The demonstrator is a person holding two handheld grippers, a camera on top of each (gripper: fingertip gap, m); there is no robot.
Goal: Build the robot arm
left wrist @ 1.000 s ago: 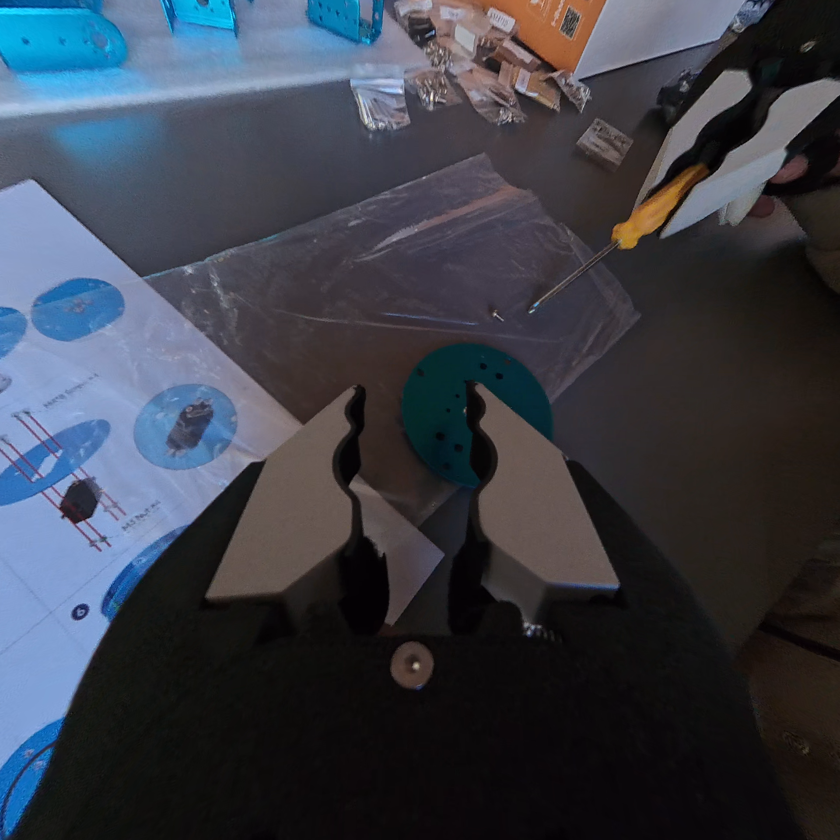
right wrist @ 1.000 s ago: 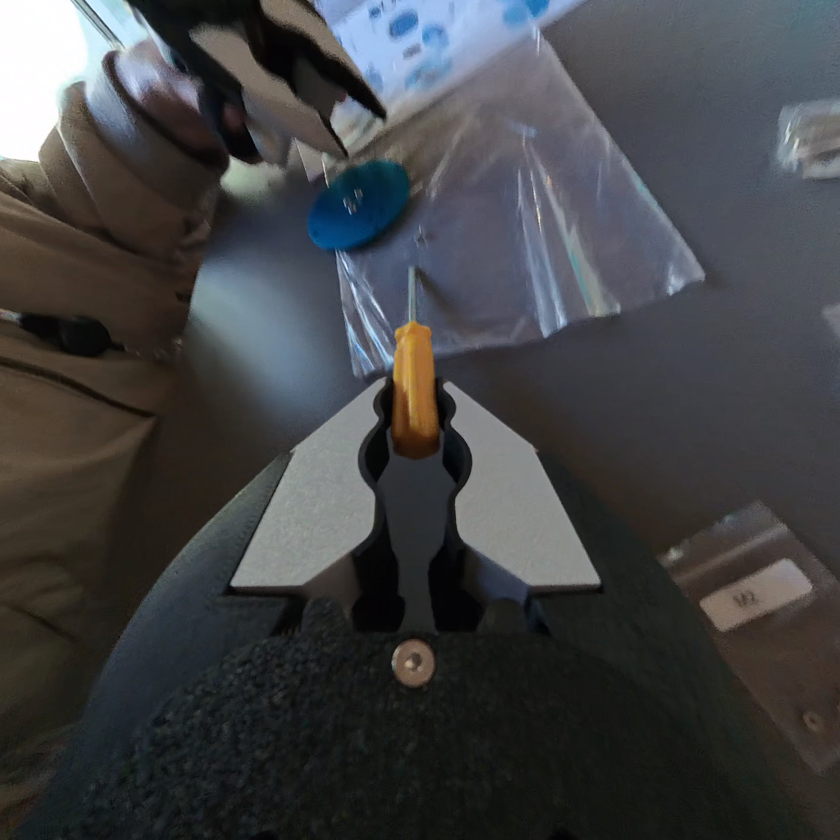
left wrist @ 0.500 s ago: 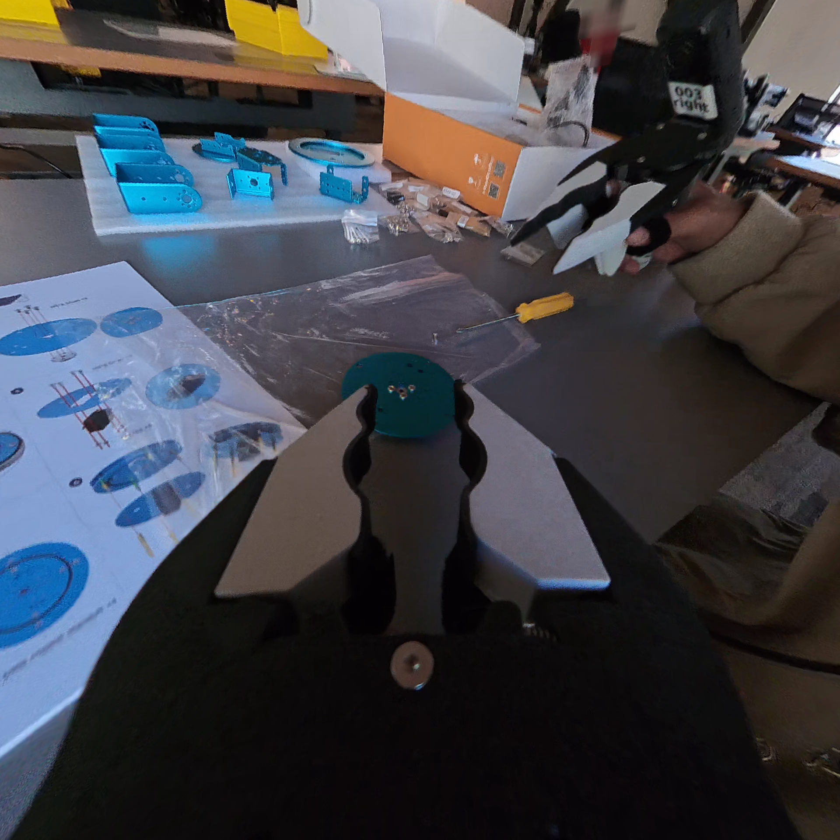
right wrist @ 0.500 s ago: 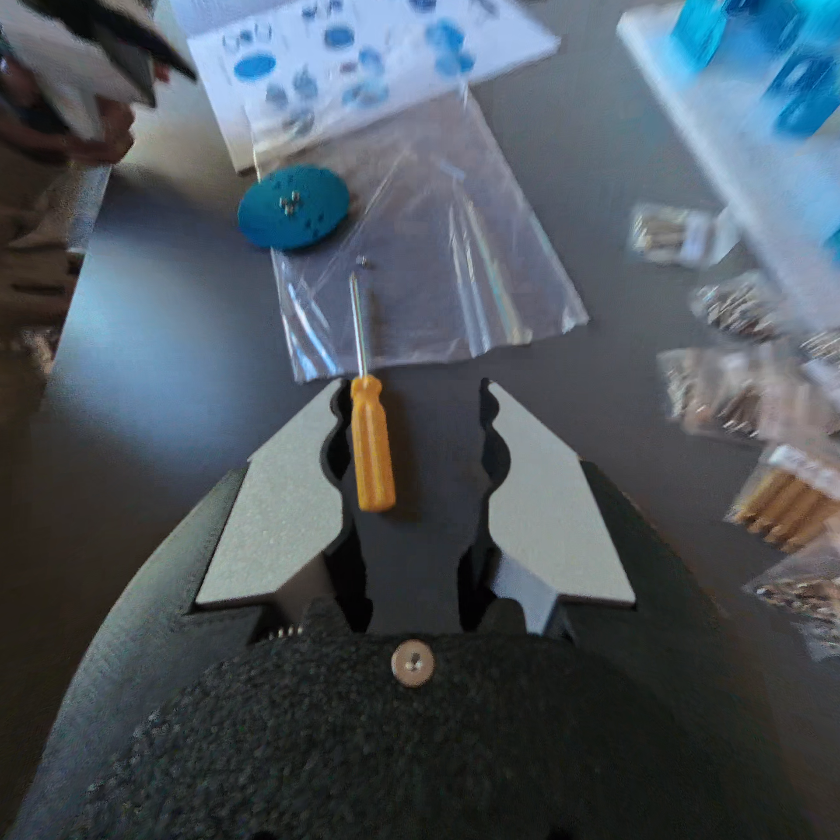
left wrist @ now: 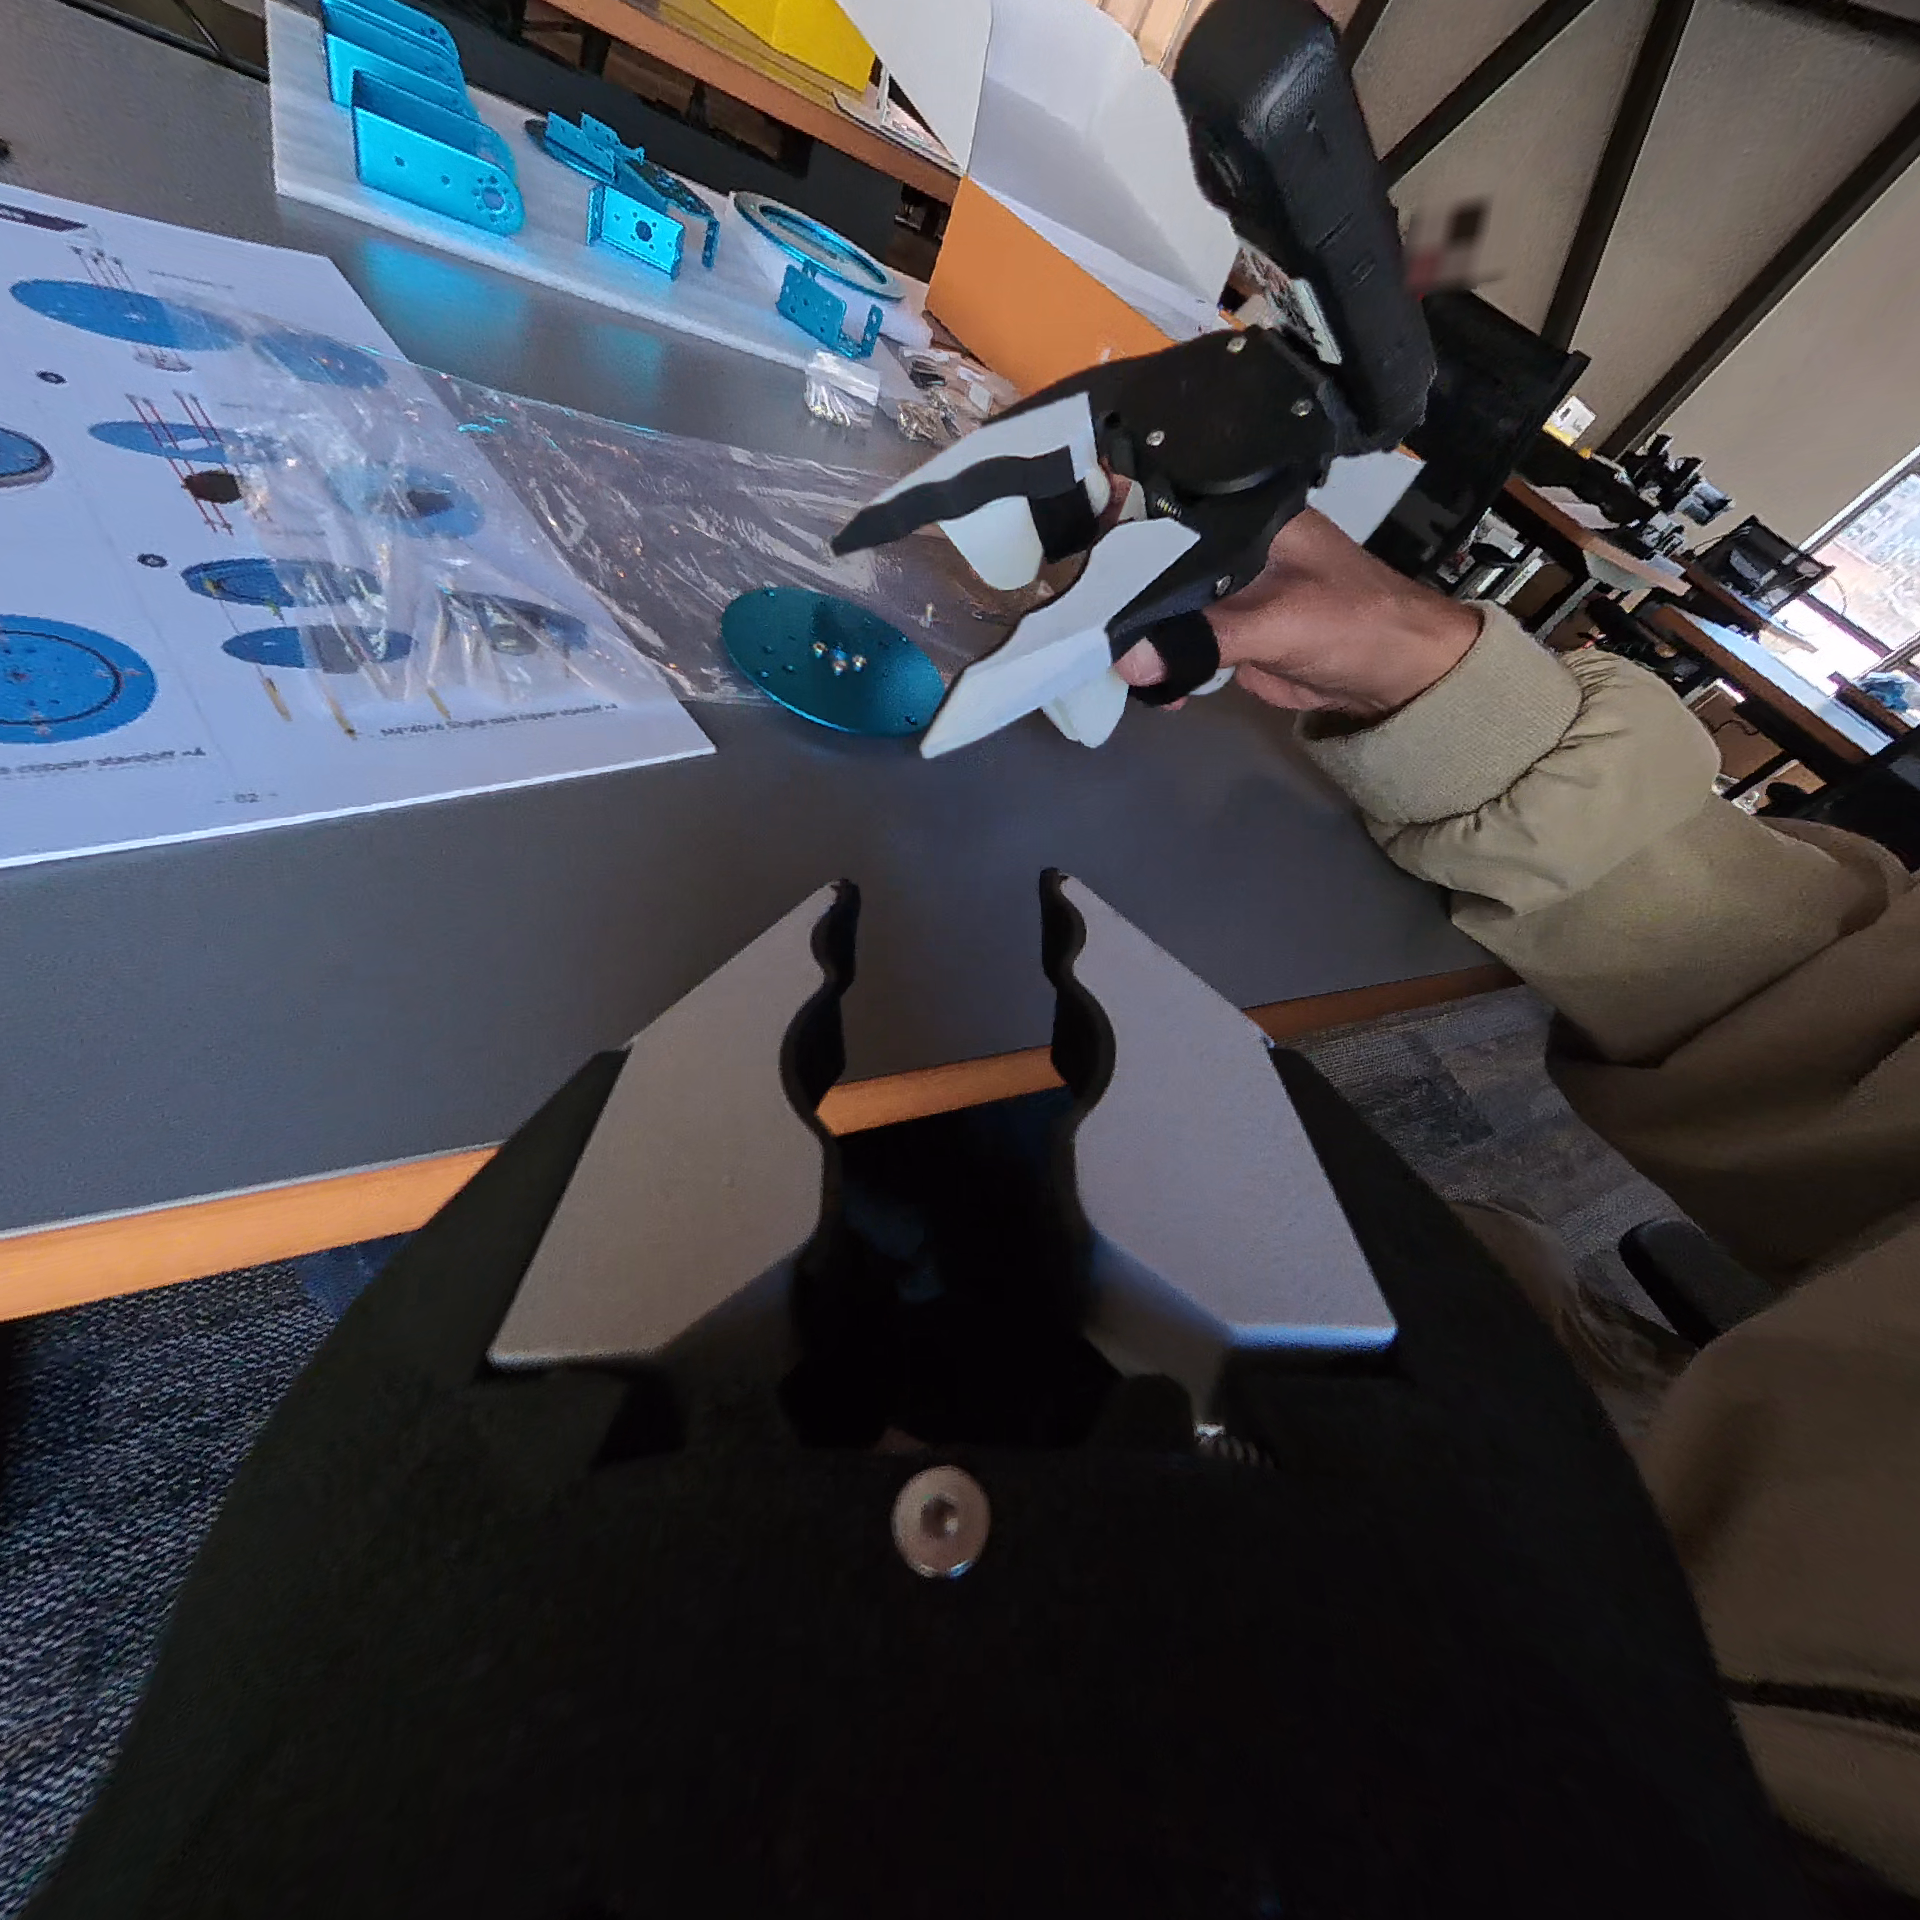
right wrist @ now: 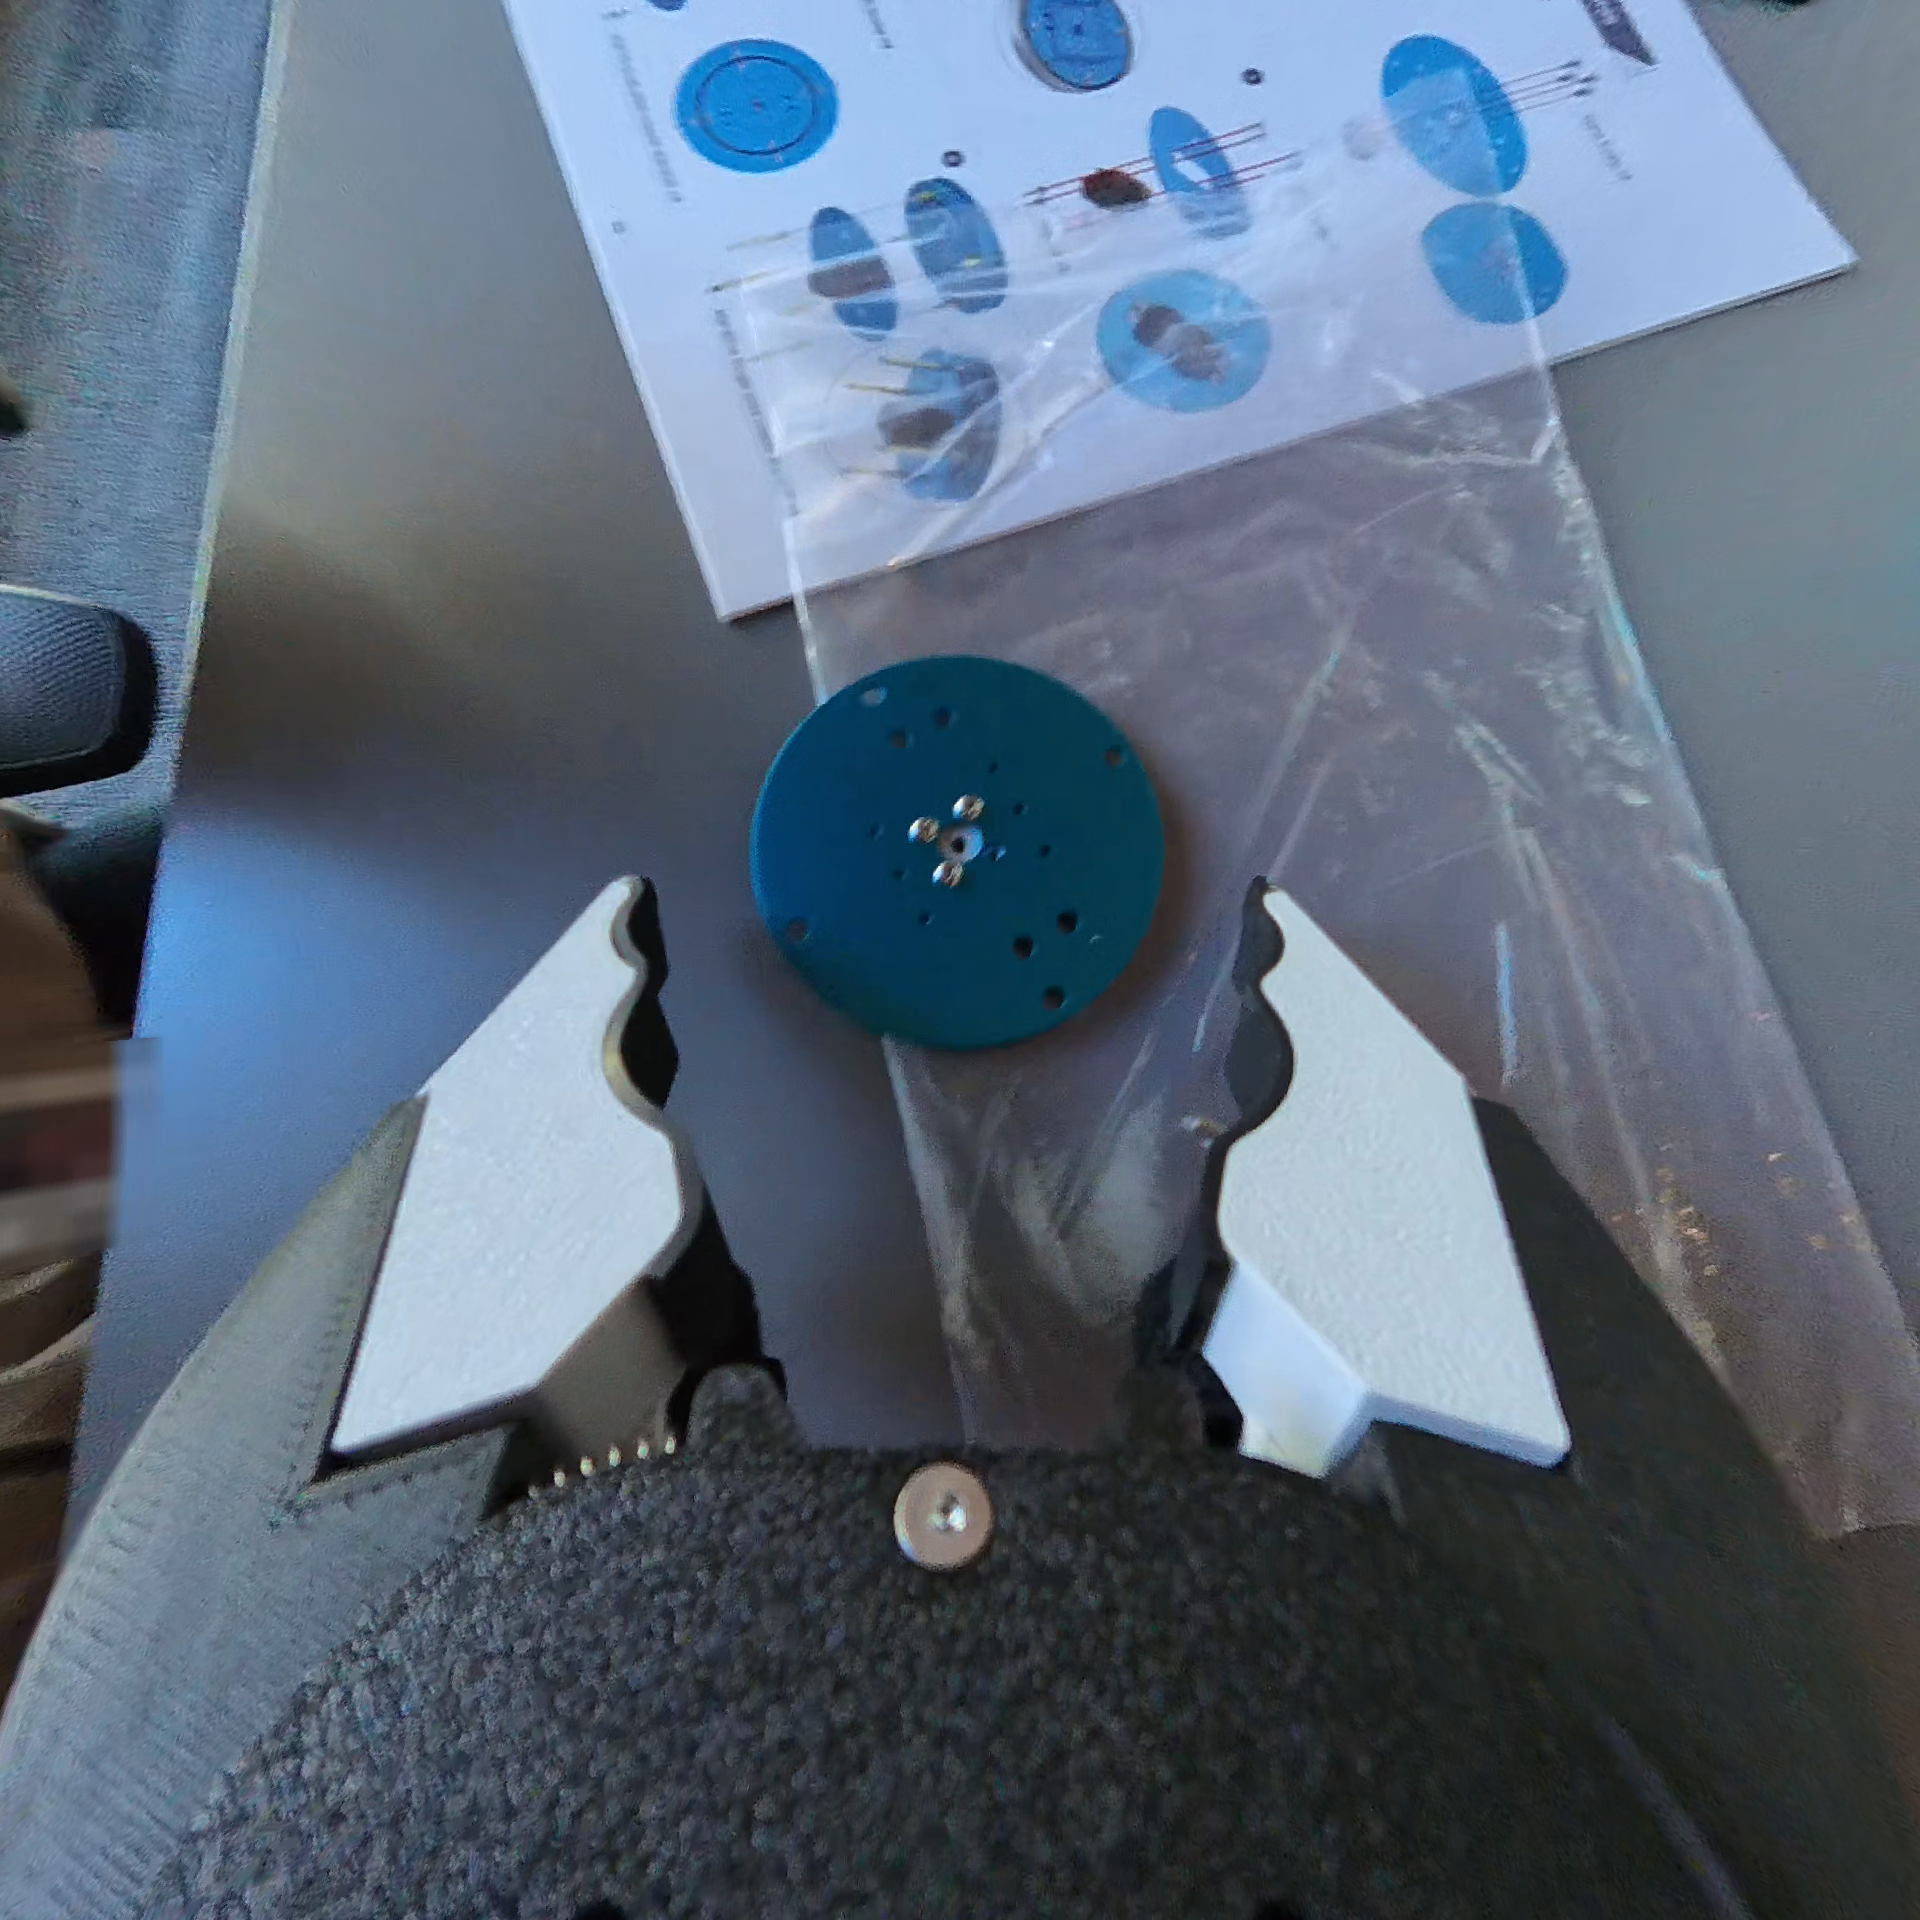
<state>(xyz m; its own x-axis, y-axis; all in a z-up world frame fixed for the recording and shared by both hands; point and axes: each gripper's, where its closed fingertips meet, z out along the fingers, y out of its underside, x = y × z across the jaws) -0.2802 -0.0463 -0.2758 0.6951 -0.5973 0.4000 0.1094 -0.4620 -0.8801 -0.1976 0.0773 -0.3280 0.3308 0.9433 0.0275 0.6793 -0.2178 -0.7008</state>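
Observation:
A round teal metal disc (right wrist: pixel 956 868) with small holes and three screws near its centre lies on the grey table, partly on a clear plastic bag (right wrist: pixel 1403 831). My right gripper (right wrist: pixel 948 904) is wide open and empty, hovering just above and short of the disc. In the left wrist view the disc (left wrist: pixel 831 675) lies farther off, with the right gripper (left wrist: pixel 883 644) open right over it. My left gripper (left wrist: pixel 948 894) is open and empty, pulled back near the table's front edge (left wrist: pixel 312 1216), well apart from the disc.
A printed instruction sheet (left wrist: pixel 260 582) lies at the left. Blue metal brackets (left wrist: pixel 426 156) stand on a white pad at the back, beside small bags of screws (left wrist: pixel 842 390) and an orange and white box (left wrist: pixel 1039 281). A person's sleeve (left wrist: pixel 1610 852) is at the right.
My right gripper let go of the yellow-handled screwdriver, left it on the table, opened wide and moved over the teal disc. My left gripper drew back from the disc toward the table's front edge.

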